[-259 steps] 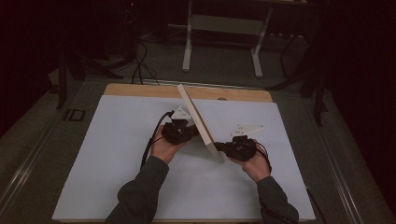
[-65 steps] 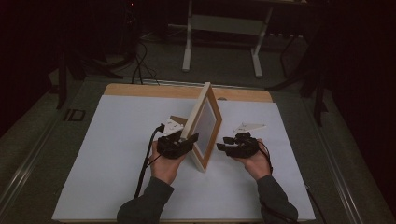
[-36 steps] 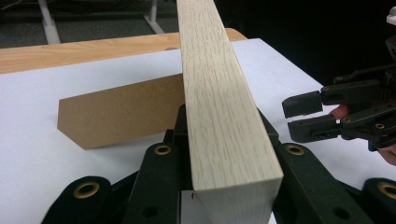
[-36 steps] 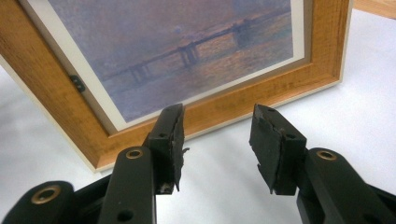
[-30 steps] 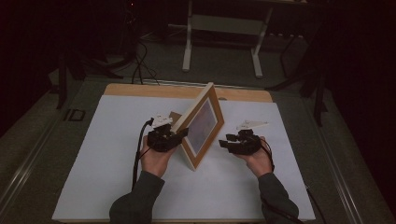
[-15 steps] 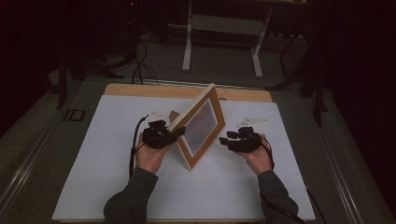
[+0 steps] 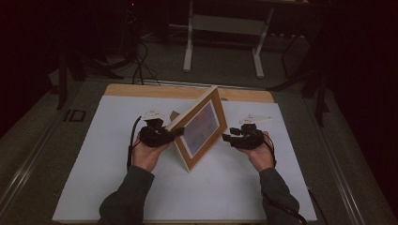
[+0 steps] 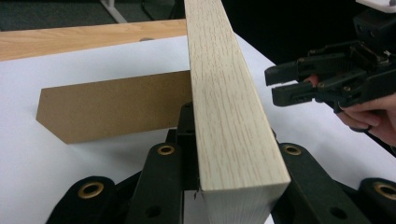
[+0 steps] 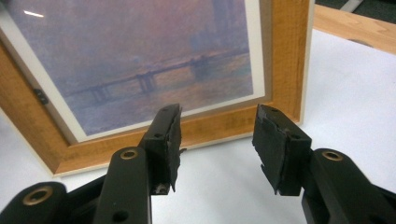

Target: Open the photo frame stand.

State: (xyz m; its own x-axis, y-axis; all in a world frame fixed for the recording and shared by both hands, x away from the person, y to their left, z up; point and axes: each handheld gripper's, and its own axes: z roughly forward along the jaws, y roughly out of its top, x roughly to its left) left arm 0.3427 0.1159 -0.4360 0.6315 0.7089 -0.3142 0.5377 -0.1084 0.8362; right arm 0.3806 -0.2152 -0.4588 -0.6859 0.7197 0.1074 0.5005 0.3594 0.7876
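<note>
A wooden picture frame (image 7: 202, 133) with a hazy bridge print (image 9: 140, 51) stands tilted on the white sheet (image 7: 234, 192), one lower corner down. My left gripper (image 7: 177, 132) is shut on its pale left side rail (image 8: 224, 107), a jaw on each face. The frame's brown back stand (image 8: 116, 109) juts out behind it over the sheet. My right gripper (image 7: 226, 138) hovers just off the print side, by the frame's right edge. It is open with nothing between its pads (image 9: 275, 140). The left gripper view shows it (image 8: 275, 81) apart from the rail.
A bare wooden strip of the table (image 7: 141, 90) runs along the far edge of the sheet. Beyond it, on the dark floor, are white metal legs (image 7: 190, 42) and cables (image 7: 138, 61). White sheet lies open in front of both hands.
The frame has swung round from nearly edge-on, so its print now faces the right gripper more. My left hand has shifted slightly left with it. The right gripper has stayed in place.
</note>
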